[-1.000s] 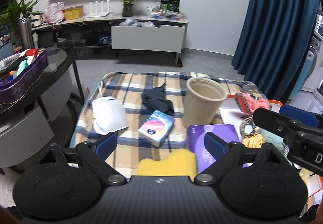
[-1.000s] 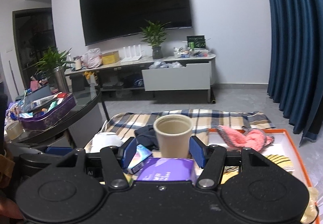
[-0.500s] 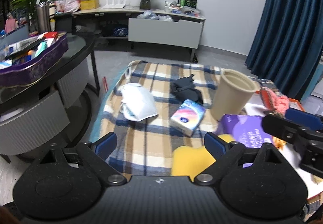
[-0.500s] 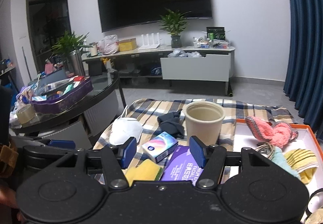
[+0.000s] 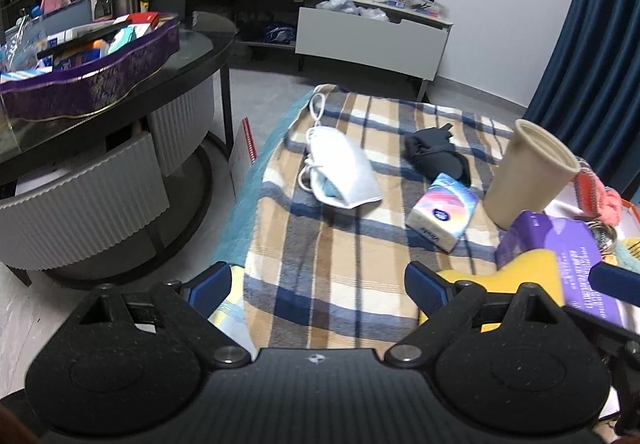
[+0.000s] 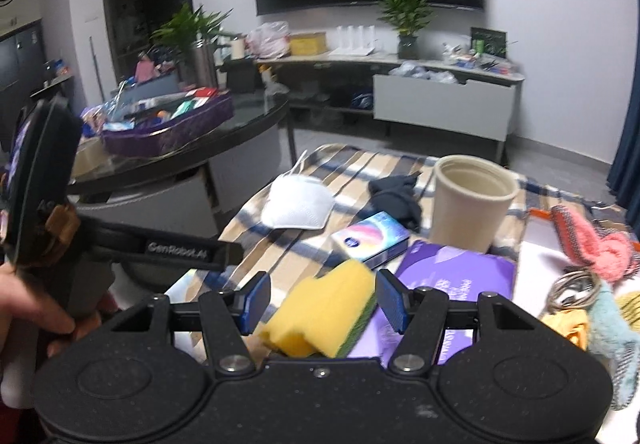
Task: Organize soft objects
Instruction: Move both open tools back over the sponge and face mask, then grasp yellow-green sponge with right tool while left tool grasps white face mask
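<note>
Count on the plaid blanket (image 5: 344, 276): we see one white face mask (image 5: 340, 172), one dark cloth bundle (image 5: 434, 156), one small tissue pack (image 5: 442, 214), one beige cup (image 5: 528, 174) standing upright, one purple wipes pack (image 6: 456, 276), one yellow sponge (image 6: 324, 308). One orange-rimmed tray (image 6: 538, 213) sits to the right, holding one pink knit item (image 6: 592, 240), a teal cloth (image 6: 612, 328), something yellow and a coiled cable (image 6: 572, 290); we can't tell piece counts in that pile.

Right gripper (image 6: 323, 302): jaws wide, blue pads either side of the sponge with a visible gap on both sides, nothing gripped. The sponge lies at the near blanket edge, its right end beside or over the wipes pack; we can't tell if they touch.

Left gripper (image 5: 318, 284): jaws wide, empty, over the near-left blanket area with its left pad out past the edge. In the right wrist view it sits left of the right gripper, near but apart.

Edges: the mask lies near the left blanket edge, one strap running to the far-left corner. The tissue pack is just beside the cup and dark cloth. The cup stands at the blanket/tray boundary. Open plaid shows between the mask, the tissue pack and the left gripper. A round glass-top table (image 5: 192, 56) with one purple basket (image 5: 96, 76) stands well left, bare floor between.
</note>
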Demonstrator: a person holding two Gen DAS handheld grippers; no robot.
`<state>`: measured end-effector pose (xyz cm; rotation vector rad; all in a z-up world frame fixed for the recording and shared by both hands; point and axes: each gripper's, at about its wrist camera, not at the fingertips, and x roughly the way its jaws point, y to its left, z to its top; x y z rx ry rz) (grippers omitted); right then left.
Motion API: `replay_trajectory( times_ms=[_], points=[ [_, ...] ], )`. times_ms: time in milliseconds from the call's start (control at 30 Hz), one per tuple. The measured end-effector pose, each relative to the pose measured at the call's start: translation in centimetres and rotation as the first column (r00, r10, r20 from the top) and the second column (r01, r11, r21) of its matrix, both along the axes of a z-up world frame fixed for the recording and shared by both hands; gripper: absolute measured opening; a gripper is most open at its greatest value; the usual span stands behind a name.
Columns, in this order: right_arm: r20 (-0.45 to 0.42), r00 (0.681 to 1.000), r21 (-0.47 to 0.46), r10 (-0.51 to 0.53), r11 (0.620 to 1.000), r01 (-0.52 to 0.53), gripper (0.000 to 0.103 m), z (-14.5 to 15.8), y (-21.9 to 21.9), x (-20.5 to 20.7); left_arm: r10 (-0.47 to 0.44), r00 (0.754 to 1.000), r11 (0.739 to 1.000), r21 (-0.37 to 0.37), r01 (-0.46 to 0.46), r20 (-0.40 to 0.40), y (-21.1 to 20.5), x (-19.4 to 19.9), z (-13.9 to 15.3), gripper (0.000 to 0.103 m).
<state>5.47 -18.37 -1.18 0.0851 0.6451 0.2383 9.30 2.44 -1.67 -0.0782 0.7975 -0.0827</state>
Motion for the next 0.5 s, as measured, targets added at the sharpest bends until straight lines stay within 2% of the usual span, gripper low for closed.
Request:
replay_trajectory(
  times_ms=[233, 367, 500],
  points=[
    [-0.031, 0.999, -0.066, -0.010, 0.998, 0.008, 0.077, -1.3, 1.1, 1.2, 0.025, 1.000, 1.000, -0.012, -0.025, -0.016, 1.1, 1.4, -0.9, 0.096],
    [-0.053, 0.999, -0.062, 0.010, 0.998, -0.014, 0.080, -2.1, 1.7, 1.8, 0.028, 0.999, 0.999, -0.022, -0.029, -0.022, 1.3, 2.8, -1.3, 0.098],
    [-0.015, 1.000, -0.105, 0.010, 0.994, -0.012, 0.080, -2.2, 2.7, 2.2, 0.021, 1.000, 0.997, -0.071, -0.022, -0.011, 1.6, 4.6, -1.6, 0.101]
  ],
)
